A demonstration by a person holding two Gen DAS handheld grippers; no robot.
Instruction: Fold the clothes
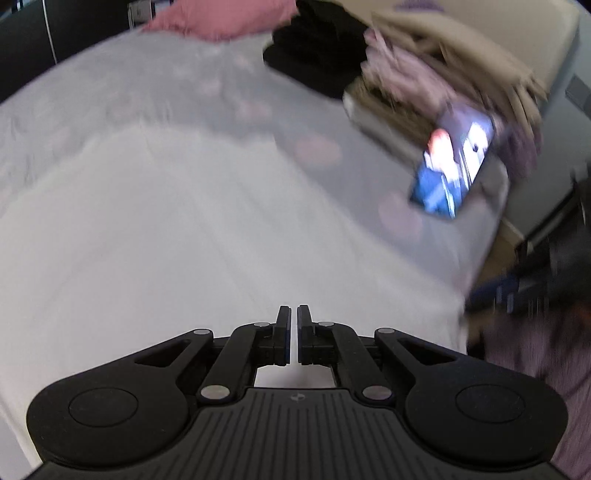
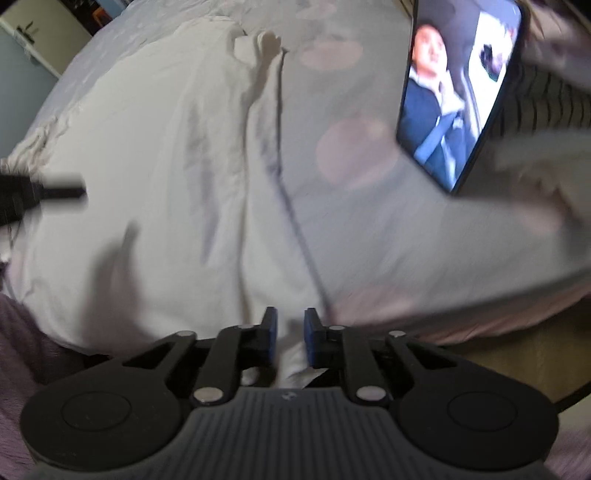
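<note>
White garment (image 2: pixel 155 155), our piece to fold, lies spread flat on the bed (image 2: pixel 332 206), and we take the phone (image 2: pixel 458 96) as our landmark: the cloth sits to the left of it and nearer to us, its creased right edge running well apart from the lit screen. We see our right tool (image 2: pixel 290 338) at the near hem of that garment, its blue-padded fingers (image 2: pixel 270 332) a little apart with a ridge of the white cloth rising between them; the blur keeps us from telling whether the pads press it. Our left tool (image 1: pixel 293 334) hangs over plain white fabric, its fingers nearly together with only a thin slit of light between them and nothing in it; whether this fabric is the garment or the sheet we cannot tell. From this side the phone (image 1: pixel 452 166) leans against a pile of clothes (image 1: pixel 443 74), beige and mauve, that rises behind and beside it. Left of that pile rests a dark folded item (image 1: pixel 317 51), and farther left from the phone a pink cloth (image 1: pixel 221 18) lies at the far edge of the bed. Faint pink spots mark the bed cover between the garment and the phone. Both views are smeared.
</note>
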